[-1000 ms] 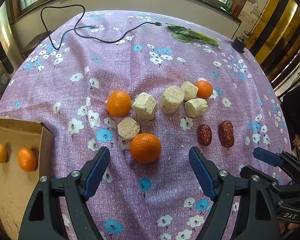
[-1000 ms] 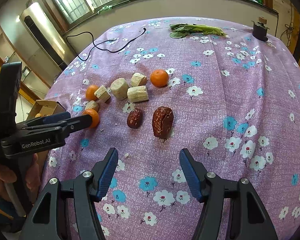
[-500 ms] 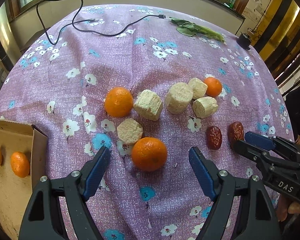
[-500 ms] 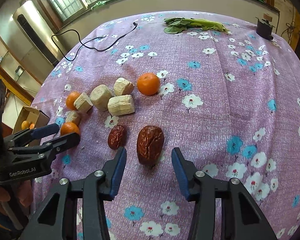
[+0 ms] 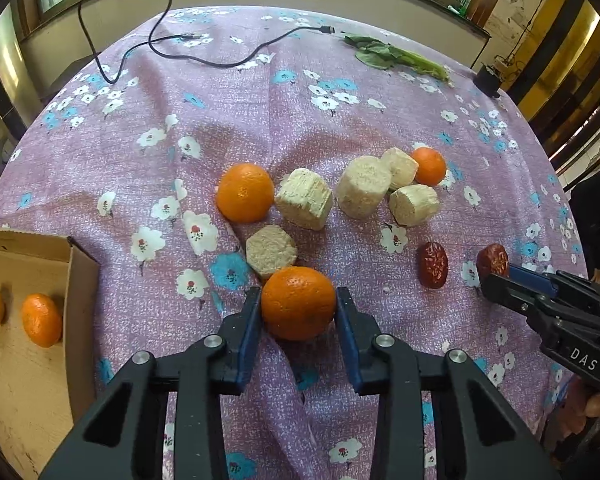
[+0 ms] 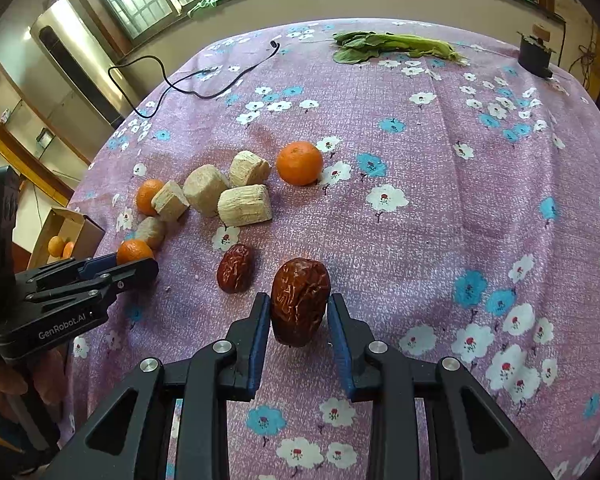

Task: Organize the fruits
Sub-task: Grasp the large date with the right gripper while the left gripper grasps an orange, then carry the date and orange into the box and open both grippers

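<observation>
Both jaws have narrowed: left gripper (image 5: 298,312) pinches an orange (image 5: 298,303), right gripper (image 6: 299,316) flanks a date (image 6: 299,301) on the floral cloth (image 6: 440,200).

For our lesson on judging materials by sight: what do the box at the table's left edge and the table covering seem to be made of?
Box: apparently corrugated cardboard, matte brown, with thin raw-edged walls and a folded corner.
Table covering: seemingly woven fabric, matte purple with printed flowers; it creases and bunches near the left tool. Coated cloth cannot be ruled out.

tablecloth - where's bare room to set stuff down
Bare cloth lies right of the lone orange, up to the greens. More lies between the cable and the fruit cluster. Crowded: the cane chunks, oranges and dates mid-table.
</observation>
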